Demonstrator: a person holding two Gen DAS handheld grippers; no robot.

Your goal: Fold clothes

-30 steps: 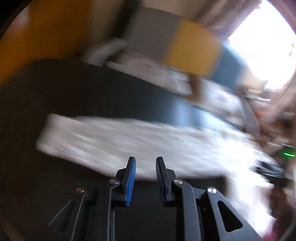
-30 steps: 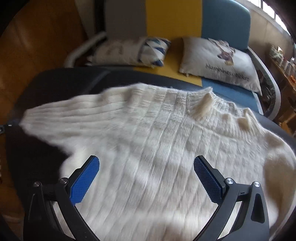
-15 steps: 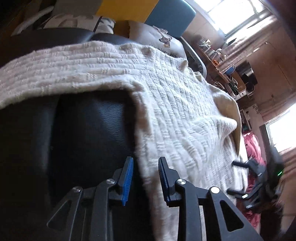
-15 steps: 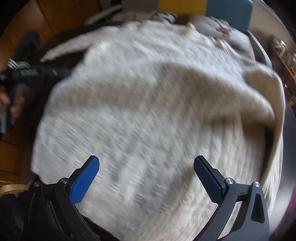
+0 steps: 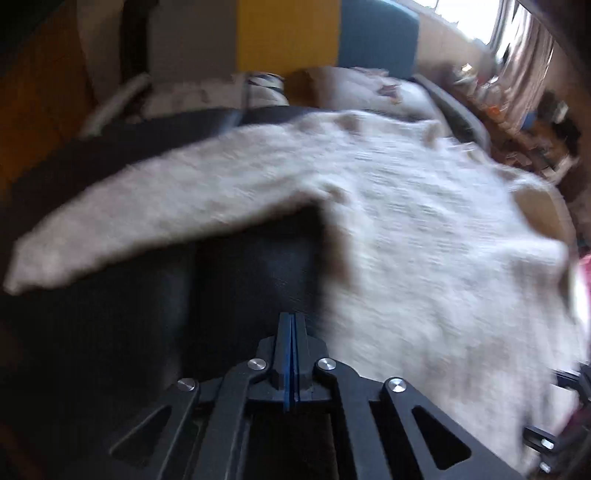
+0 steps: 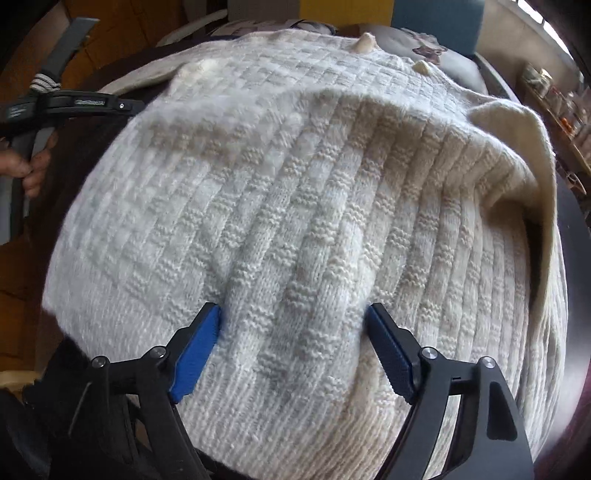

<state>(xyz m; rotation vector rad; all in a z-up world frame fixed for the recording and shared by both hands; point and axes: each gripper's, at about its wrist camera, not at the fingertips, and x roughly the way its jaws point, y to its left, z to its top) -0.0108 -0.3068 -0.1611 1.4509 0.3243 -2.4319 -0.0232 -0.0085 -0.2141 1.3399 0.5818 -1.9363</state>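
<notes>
Left wrist view, blurred by motion: the left gripper (image 5: 292, 325) has its blue-padded fingers pressed flat together with nothing between them, and it stands over bare black padded surface (image 5: 236, 280). The cream-white chunky knitted sweater (image 5: 424, 236) lies spread on that surface. One sleeve (image 5: 147, 206) reaches out to the left, its cuff end near the left rim of the view. The side edge of the sweater's body runs down just right of the closed fingertips; whether it touches them cannot be told. Dark uncovered surface fills the wedge between sleeve and body. Beyond the far edge stands a seat with grey, yellow and blue back panels (image 5: 288, 33), with pale cushions (image 5: 369, 88) on it.

Right wrist view, sharp: the right gripper (image 6: 293, 314) is spread wide, and both blue pads (image 6: 199, 343) press into the knit near the ribbed hem (image 6: 295, 417), with a broad band of fabric bulging between them. The right side of the sweater is turned up and over, showing a smooth cream fold edge (image 6: 517, 140); a dark gap opens beneath it. Bare black surface shows beyond that fold at the right. At the upper left a hand (image 6: 33, 166) grips the handle of the other black tool, clear of the sweater's left edge.
</notes>
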